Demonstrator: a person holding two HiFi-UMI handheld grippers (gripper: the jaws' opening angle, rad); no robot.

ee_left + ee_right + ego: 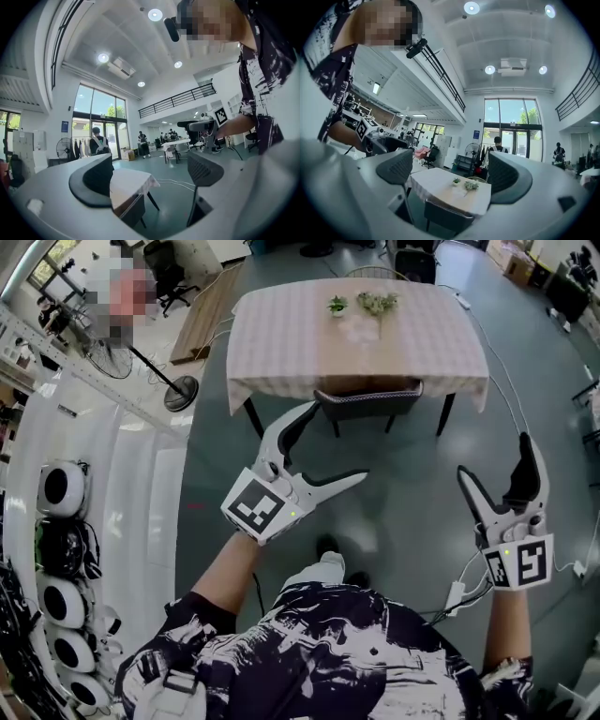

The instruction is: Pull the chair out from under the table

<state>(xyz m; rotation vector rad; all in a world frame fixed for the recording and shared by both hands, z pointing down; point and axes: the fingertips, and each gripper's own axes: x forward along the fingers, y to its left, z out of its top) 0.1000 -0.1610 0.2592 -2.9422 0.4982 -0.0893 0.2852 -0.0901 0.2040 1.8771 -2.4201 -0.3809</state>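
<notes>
A dark chair point(368, 401) is tucked under the near side of a table point(281, 343) covered with a pale checked cloth. Only the chair's backrest and legs show. My left gripper point(339, 442) is open, held in the air a little short of the chair's left side and touching nothing. My right gripper point(494, 457) is also open, lower and further right, well apart from the chair. The right gripper view has the chair point(445, 214) and table point(436, 187) between the open jaws point(452, 171). In the left gripper view the chair point(133, 211) lies below the open jaws point(149, 176).
Two small plants point(361, 304) stand on the table's far part. A standing fan point(141, 362) and a wooden board point(211, 310) are at the left, with white round machines point(61, 488) along the left wall. Cables point(506, 381) run over the floor at the right. People stand far off.
</notes>
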